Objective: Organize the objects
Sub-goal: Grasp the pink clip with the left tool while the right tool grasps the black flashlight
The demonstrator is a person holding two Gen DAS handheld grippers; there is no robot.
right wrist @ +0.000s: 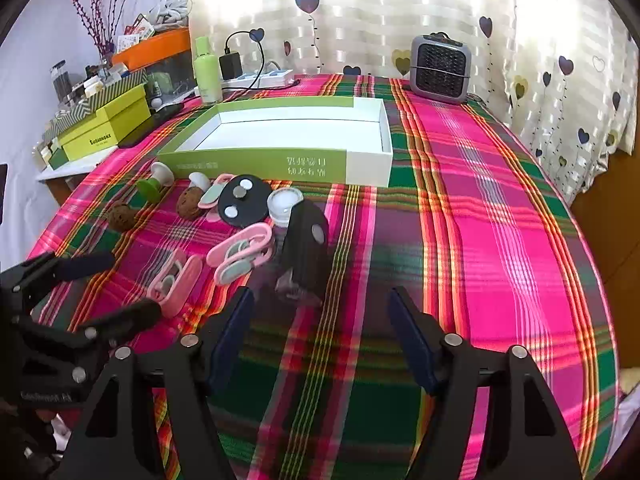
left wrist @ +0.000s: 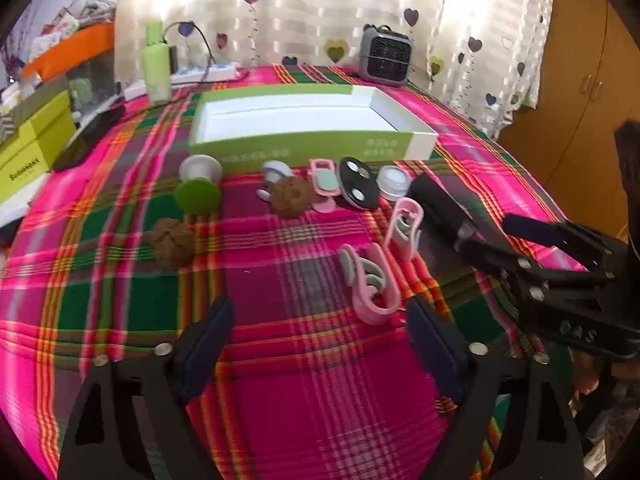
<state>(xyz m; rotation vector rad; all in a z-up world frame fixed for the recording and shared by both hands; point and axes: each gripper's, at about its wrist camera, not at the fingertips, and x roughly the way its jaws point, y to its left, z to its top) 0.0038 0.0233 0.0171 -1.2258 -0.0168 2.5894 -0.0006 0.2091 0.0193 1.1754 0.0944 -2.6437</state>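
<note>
1. The left gripper [left wrist: 320, 344] hangs over the plaid counter [left wrist: 304, 400] with its fingers [left wrist: 208, 340] wide apart and nothing between them. The right gripper [right wrist: 320, 344] is also open, somewhat narrower, and empty.

2. Just ahead of the left fingers lies a pink clip [left wrist: 370, 288], with a second clip [left wrist: 404, 228] a little beyond it. From the right view the black case [right wrist: 306, 240] lies just ahead of the right fingers, slightly left of their centre line.

3. Risk here: the two clips lie near each other and near the case, and the grippers work side by side, the right one showing at the right edge of the left view. If both close in on this cluster together, I judge that they could knock each other or shove a neighbouring piece aside.

4. The clips are thin, curved and low on cloth. Fingers closing too high would likely slip off; too low, they could snag the cloth and drag everything.

5. Farther out sits a row: a green-based stopper [left wrist: 199, 188], two brown balls [left wrist: 291, 197] [left wrist: 172, 242], a third clip [left wrist: 325, 184], a black disc [left wrist: 359, 188] and a small white jar [left wrist: 394, 182]. The balls would probably roll if nudged.

6. Beyond the row, the green-and-white box [left wrist: 312, 120] stands open and empty, likely the destination. Its near wall could catch a low-carried item.
</note>
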